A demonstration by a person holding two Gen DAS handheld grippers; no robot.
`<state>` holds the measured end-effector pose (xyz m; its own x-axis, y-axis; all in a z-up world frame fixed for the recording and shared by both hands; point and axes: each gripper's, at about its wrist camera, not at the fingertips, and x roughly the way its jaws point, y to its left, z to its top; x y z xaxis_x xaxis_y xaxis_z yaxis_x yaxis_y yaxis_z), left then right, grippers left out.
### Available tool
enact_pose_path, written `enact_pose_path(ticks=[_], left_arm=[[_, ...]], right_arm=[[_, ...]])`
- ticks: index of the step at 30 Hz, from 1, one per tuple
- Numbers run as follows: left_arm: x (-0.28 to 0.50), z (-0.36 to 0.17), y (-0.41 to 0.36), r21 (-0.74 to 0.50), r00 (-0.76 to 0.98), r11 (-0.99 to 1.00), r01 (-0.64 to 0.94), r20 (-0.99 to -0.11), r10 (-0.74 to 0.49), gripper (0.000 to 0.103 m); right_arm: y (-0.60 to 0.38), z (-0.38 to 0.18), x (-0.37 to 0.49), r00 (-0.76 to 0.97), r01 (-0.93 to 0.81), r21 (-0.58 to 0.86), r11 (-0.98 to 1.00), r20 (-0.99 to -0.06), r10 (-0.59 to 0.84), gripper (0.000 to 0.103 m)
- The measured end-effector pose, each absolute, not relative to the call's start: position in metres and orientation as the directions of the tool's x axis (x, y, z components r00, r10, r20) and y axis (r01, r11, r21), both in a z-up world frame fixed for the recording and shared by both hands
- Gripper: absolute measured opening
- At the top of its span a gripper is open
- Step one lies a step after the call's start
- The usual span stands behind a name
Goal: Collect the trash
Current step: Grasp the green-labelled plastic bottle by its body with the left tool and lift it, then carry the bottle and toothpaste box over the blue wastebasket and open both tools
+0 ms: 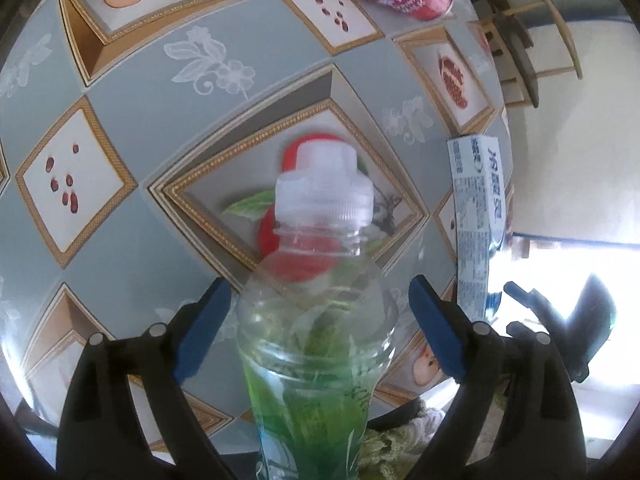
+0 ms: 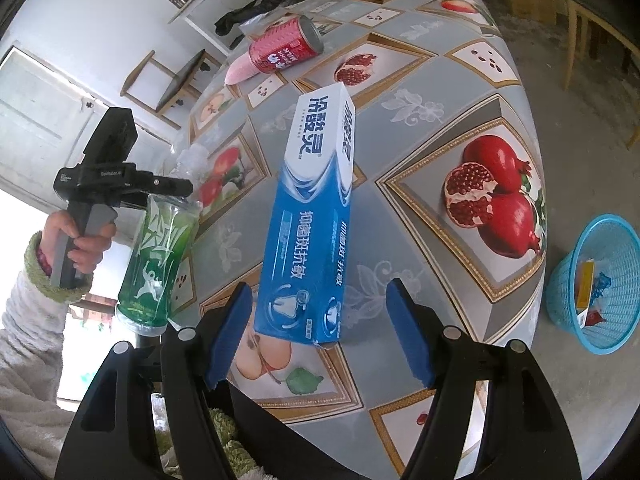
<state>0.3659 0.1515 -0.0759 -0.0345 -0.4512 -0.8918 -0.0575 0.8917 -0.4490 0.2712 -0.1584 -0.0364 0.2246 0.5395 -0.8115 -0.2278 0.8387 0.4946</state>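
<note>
Left gripper (image 1: pixel 320 328) found clamped on a clear plastic bottle (image 1: pixel 316 320) with a green label and a translucent cap; blue pads (image 1: pixel 202 332) pressed against the bottle's sides below the shoulder. Bottle held off the table, cap end pointing away from the camera, above the tablecloth (image 1: pixel 132 160) printed with framed fruit panels. Same bottle (image 2: pixel 160 256) confirmed in the right wrist view, hanging label-down from the left gripper (image 2: pixel 164 190), which was gripped by a hand (image 2: pixel 80 240) in a fleecy sleeve.

Right gripper (image 2: pixel 318 332) noted with jaws apart, blue pads (image 2: pixel 412 340) standing clear on either side of a blue and white toothpaste box (image 2: pixel 312 216). Box positioned between the fingers, near end low by the table edge and far end raised; whether resting on the table or touching a pad could not be determined. Same box (image 1: pixel 476 220) seen at the right of the left wrist view.

Red drink can (image 2: pixel 286 50) observed lying on its side toward the far end of the table, well apart from the box. Blue mesh basket (image 2: pixel 560 288) noted on the floor beside the table, holding several scraps.
</note>
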Motion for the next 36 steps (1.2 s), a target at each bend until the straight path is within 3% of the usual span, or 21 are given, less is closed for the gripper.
enact_pose_path(ticks=[5,8,13,18,26,36], left_arm=[[0.367,-0.077,0.146,-0.397,-0.062,0.917,-0.037,-0.915,-0.398,0.081],[0.368,-0.075,0.144,-0.386,-0.066,0.922,-0.031,-0.92,-0.387,0.067],[0.365,-0.074,0.144,-0.383,-0.042,0.923,-0.035,-0.922,-0.384,0.067],[0.34,-0.041,0.161,-0.389,0.111,0.921,-0.001,-0.915,-0.387,0.067],[0.281,0.038,0.165,-0.404,0.429,0.901,0.156,-0.794,-0.431,0.067],[0.237,0.056,0.163,-0.427,0.632,0.895,0.133,-0.659,-0.408,0.067]], right_arm=[[-0.154,-0.038,0.272,0.218,-0.232,0.496,0.837,-0.812,0.542,0.068],[-0.154,-0.037,0.271,0.223,-0.23,0.499,0.836,-0.809,0.544,0.068],[-0.159,-0.034,0.269,0.235,-0.225,0.489,0.843,-0.812,0.534,0.068],[-0.162,-0.027,0.273,0.265,-0.223,0.479,0.849,-0.809,0.525,0.068],[-0.137,-0.022,0.302,0.28,-0.243,0.474,0.846,-0.801,0.529,0.068],[-0.092,-0.031,0.361,0.294,-0.273,0.315,0.909,-0.872,0.391,0.068]])
